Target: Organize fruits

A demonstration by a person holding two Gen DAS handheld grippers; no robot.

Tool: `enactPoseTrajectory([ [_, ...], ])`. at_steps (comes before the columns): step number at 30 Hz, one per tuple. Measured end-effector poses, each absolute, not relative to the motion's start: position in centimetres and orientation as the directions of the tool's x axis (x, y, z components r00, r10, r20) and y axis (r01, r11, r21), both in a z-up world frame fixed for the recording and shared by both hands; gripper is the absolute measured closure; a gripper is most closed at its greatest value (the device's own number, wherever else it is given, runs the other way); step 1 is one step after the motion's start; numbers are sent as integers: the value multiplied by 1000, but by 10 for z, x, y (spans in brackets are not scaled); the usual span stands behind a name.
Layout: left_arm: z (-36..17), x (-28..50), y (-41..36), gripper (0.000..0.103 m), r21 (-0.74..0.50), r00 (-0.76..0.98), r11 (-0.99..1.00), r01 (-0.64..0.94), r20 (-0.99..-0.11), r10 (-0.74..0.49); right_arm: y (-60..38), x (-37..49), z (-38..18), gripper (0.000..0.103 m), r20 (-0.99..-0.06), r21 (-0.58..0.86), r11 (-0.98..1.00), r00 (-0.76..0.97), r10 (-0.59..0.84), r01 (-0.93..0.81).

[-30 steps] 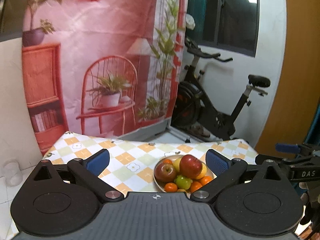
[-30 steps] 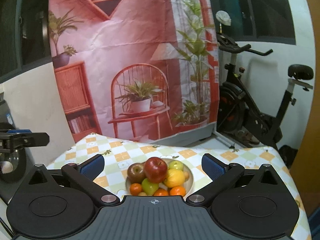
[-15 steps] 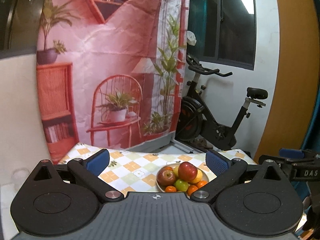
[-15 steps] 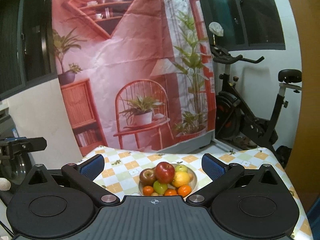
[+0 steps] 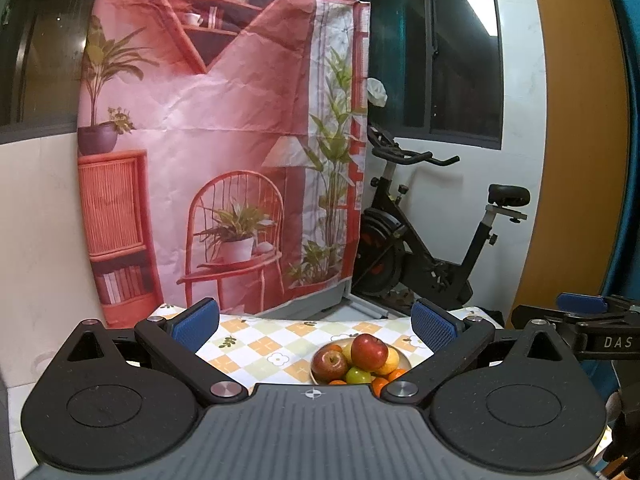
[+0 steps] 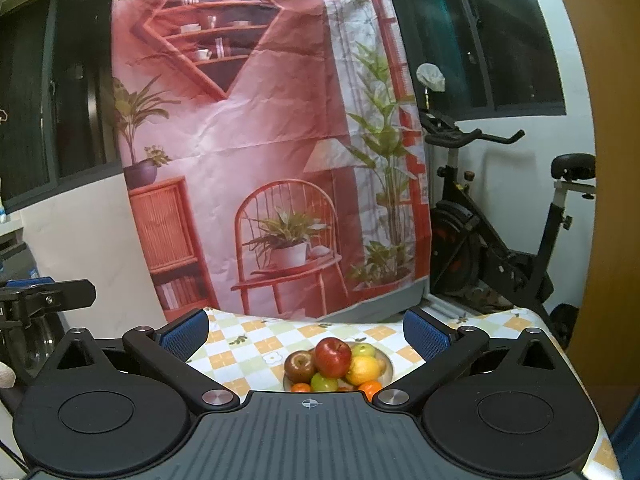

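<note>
A pale bowl (image 5: 404, 357) piled with fruit sits on the checkered tablecloth (image 5: 272, 344). On top is a bright red apple (image 5: 369, 350), beside a darker red apple (image 5: 329, 364), a lemon (image 5: 391, 361), a green fruit (image 5: 357, 376) and small oranges (image 5: 379, 383). My left gripper (image 5: 314, 324) is open and empty, held back from the bowl. In the right wrist view the same bowl (image 6: 386, 365) shows the red apple (image 6: 333, 357), dark apple (image 6: 299, 366) and lemon (image 6: 362, 370). My right gripper (image 6: 306, 330) is open and empty, well short of it.
A printed backdrop (image 5: 224, 140) hangs behind the table. An exercise bike (image 5: 432, 248) stands at the back right. The right gripper's fingers (image 5: 580, 310) show at the right edge of the left view; the left gripper's fingers (image 6: 44, 292) show at the left edge of the right view.
Both grippers have pulled back and tilted up from the table; the bowl now looks smaller and lower in both views. Both stay open and empty.
</note>
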State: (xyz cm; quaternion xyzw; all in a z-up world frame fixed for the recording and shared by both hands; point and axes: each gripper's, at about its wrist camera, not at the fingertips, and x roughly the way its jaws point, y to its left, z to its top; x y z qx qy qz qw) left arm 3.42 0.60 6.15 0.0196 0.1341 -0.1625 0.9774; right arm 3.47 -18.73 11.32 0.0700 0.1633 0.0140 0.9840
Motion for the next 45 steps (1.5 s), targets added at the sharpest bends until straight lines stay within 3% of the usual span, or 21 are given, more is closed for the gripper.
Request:
enactPoseTrajectory([
  [45,62,29,10,0,-2,920,958,288,-278,-277,-183,29,114,0,-301,132,991,952,50,-10],
])
